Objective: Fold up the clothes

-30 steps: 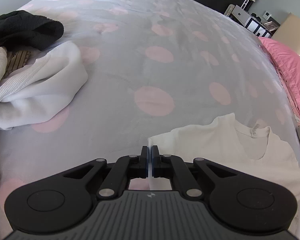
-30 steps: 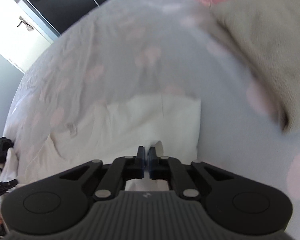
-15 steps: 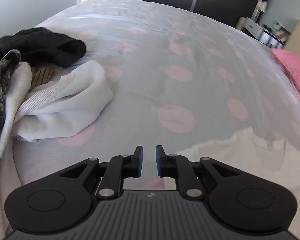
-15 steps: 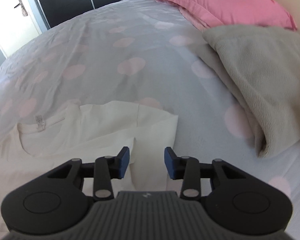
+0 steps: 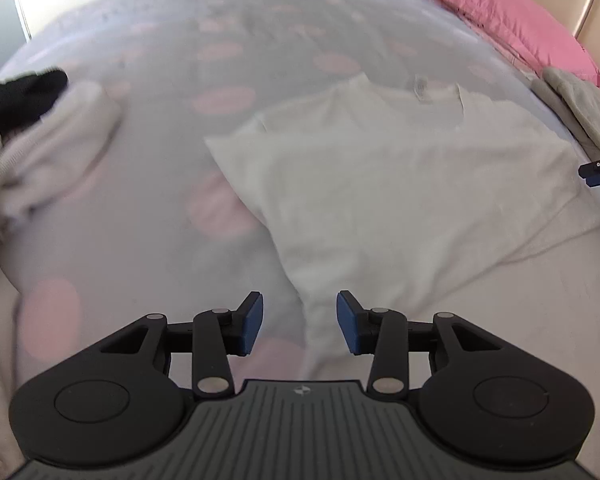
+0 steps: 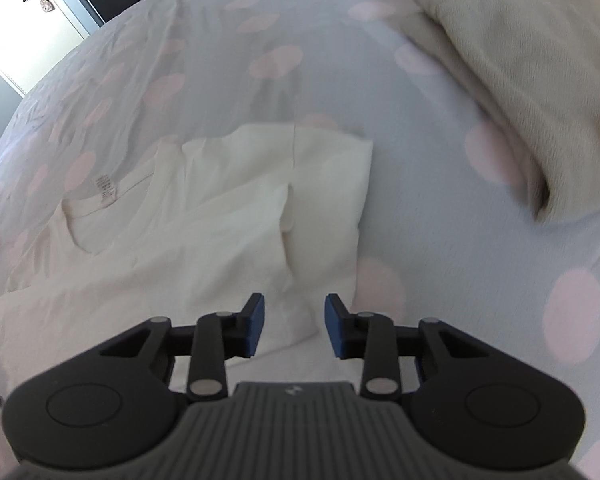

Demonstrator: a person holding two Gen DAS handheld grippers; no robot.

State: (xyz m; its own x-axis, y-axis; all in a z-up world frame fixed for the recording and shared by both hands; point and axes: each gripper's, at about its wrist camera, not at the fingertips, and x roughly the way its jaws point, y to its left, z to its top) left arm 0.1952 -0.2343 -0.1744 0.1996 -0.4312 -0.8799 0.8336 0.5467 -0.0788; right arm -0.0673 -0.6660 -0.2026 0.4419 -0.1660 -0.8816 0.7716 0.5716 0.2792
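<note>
With the shirt (image 5: 400,184) laid flat on the bed (image 5: 148,216) and both sleeves tucked in, the left tool (image 5: 299,322), just opened, and right tool (image 6: 294,326) were parted, empty, for regripping the hem corners evenly.

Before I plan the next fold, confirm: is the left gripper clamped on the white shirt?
No. The left gripper has its jaws apart, with the white shirt lying flat on the bed beyond them.
</note>
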